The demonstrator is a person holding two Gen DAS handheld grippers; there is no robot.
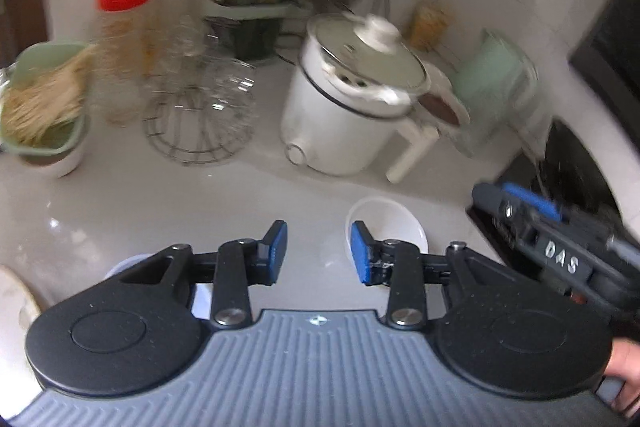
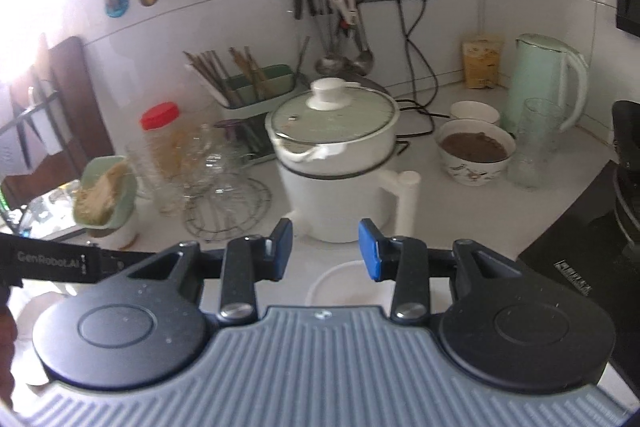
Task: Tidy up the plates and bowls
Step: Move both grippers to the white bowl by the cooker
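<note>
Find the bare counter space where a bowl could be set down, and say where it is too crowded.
Free: the counter in front of the wire rack and white cooker, left of the small white bowl. Crowded: the back row, from the green noodle tub and red-lidded jar to the brown-filled bowl, glasses and kettle.

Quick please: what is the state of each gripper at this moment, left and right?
Left gripper: open, nothing between its pads; a white bowl lies on the counter just beyond it.
Right gripper: open, holding nothing.
</note>
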